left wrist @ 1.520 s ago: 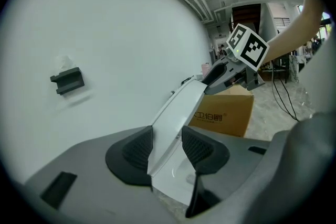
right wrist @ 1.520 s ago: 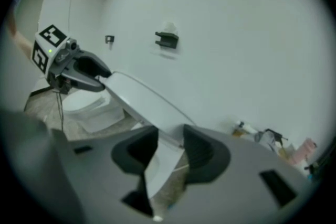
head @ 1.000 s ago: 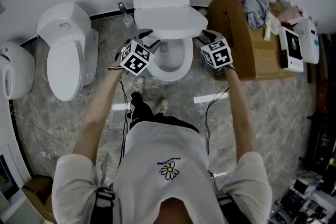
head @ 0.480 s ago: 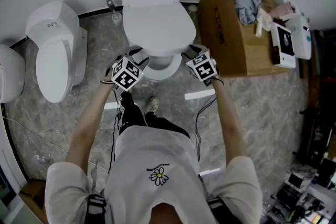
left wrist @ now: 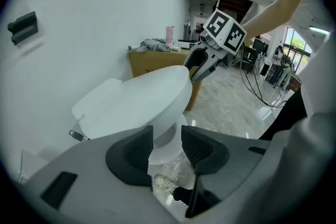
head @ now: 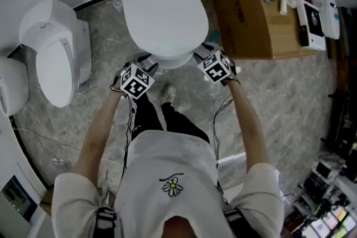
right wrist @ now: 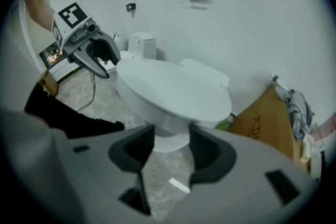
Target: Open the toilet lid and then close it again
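The white toilet (head: 167,56) stands against the wall, and its lid (head: 162,11) lies down over the bowl, hiding it. My left gripper (head: 147,62) is at the lid's front left edge and my right gripper (head: 199,53) at its front right edge. Whether either touches the rim I cannot tell. In the left gripper view the left gripper (left wrist: 167,147) is open; its jaws have just been closing, with only the distant bowl showing through the gap. In the right gripper view the right gripper (right wrist: 170,150) is open; its jaws have just been opening, with nothing between them.
A second white toilet (head: 56,53) stands to the left. A cardboard box (head: 251,14) with clothes and small items on top stands close on the right. The person's shoe (head: 168,93) rests just before the bowl. Cables trail over the marble floor (head: 290,92).
The lid was half raised with the bowl showing; now it is down over the bowl. Both grippers have sunk beside it and come toward the person.
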The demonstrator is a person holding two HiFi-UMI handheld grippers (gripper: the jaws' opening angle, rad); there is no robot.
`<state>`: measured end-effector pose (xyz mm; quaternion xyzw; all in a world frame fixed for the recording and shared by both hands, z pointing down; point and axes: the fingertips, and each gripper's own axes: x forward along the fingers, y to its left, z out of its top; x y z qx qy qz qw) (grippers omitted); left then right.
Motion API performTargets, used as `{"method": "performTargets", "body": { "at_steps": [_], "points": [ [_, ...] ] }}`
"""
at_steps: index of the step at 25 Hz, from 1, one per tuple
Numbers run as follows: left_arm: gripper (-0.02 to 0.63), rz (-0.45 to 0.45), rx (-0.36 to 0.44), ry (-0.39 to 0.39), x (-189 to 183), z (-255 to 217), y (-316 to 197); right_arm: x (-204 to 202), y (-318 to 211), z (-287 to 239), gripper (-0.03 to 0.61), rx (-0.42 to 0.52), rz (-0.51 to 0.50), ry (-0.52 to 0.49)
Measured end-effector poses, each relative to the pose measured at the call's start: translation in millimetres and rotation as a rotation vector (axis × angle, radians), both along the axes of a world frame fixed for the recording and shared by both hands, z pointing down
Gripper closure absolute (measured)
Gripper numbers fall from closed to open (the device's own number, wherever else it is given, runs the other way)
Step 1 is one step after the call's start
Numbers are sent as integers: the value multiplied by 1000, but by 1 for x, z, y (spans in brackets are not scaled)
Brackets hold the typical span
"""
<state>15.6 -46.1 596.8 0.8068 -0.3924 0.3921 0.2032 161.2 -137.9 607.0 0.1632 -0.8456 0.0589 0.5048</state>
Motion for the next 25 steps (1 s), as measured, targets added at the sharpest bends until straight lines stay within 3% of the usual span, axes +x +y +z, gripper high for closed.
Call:
{"method": "performTargets", "body": {
  "at_steps": [25],
  "points": [
    [428, 27, -304, 27, 27, 140, 56, 19, 44, 117, 368, -212, 102, 67]
  ]
}}
